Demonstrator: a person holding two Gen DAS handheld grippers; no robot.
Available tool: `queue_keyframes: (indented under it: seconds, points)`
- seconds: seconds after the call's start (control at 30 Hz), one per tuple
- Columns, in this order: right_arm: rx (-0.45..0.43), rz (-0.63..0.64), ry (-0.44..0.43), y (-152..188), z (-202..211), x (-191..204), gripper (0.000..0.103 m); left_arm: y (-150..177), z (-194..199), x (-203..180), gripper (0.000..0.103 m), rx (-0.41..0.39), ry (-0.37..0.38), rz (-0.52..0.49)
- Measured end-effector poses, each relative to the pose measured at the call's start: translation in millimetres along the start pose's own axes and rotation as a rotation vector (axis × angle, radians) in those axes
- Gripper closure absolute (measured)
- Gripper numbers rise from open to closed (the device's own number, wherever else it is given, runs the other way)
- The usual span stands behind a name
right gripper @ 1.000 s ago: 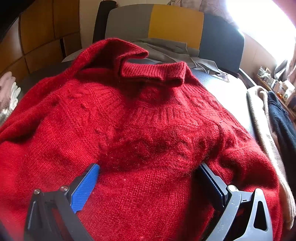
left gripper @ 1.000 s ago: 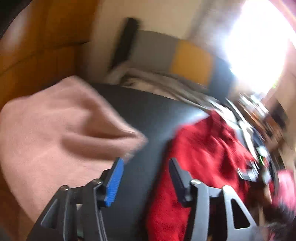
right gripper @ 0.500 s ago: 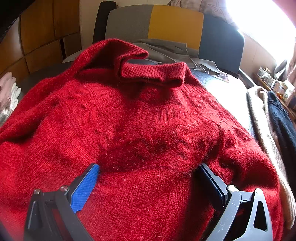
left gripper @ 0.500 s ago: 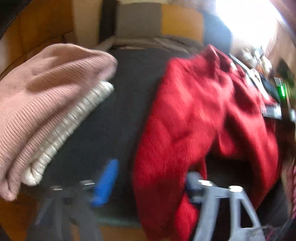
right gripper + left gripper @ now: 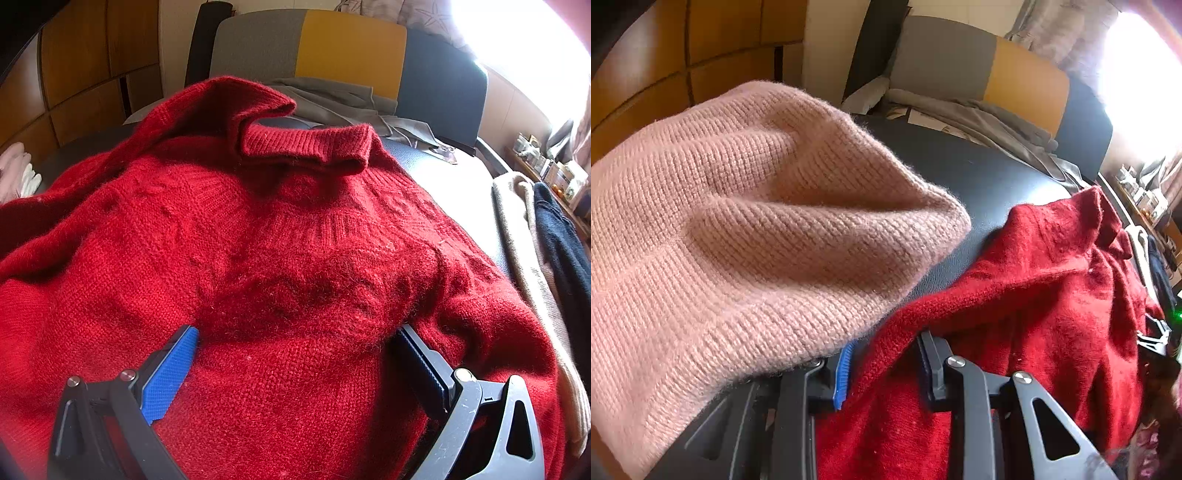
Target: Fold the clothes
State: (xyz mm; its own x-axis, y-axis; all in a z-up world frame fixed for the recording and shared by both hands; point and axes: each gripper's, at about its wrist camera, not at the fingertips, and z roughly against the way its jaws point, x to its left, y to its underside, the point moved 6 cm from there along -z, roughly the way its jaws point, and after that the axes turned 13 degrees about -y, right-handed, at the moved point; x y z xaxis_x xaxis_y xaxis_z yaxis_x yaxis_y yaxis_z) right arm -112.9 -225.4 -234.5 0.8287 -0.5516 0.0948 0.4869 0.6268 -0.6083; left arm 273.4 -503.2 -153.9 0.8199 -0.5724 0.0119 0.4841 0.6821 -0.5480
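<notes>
A red knitted sweater [image 5: 295, 258] lies spread front up on the dark table [image 5: 979, 173], collar at the far side. My right gripper [image 5: 295, 350] rests open on its chest, jaws wide, the fabric bulging between them. In the left wrist view my left gripper [image 5: 884, 363] is at the sweater's [image 5: 1052, 295] left edge. Its jaws are closing, and a fold of red knit fills the gap and touches both pads. A folded pink knit [image 5: 757, 229] lies close on the left and hides most of the blue finger [image 5: 844, 369].
A grey and yellow chair [image 5: 332, 44] stands behind the table with a grey garment [image 5: 332, 99] draped at its front. Beige [image 5: 524, 236] and navy [image 5: 561, 236] clothes lie along the table's right side. Wood panelling covers the left wall.
My left gripper has dropped toward the sweater's left edge and narrowed its jaws from wide apart to around a red fold. The right gripper and the sweater's body have not moved.
</notes>
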Motion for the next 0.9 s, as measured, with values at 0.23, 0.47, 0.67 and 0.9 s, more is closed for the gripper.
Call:
queue_keyframes:
  seconds: [0.23,0.47,0.67,0.9]
  points:
    - [0.014,0.02,-0.006,0.0,-1.6,1.4,0.0,-0.5,28.5,-15.0,0.064,-0.086,-0.067,-0.013]
    - [0.05,0.088,-0.036,0.3,-2.7,0.5,0.0,41.1,58.6,-110.8,0.058,-0.108,0.129,-0.255]
    - [0.065,0.12,-0.091,-3.3,-0.6,-9.7,0.0,65.6,41.7,-178.0,0.058,0.026,0.243,-0.255]
    - [0.013,0.0,-0.092,-14.4,6.3,-70.0,0.0,81.2,37.8,-159.9,0.056,0.104,0.288,-0.182]
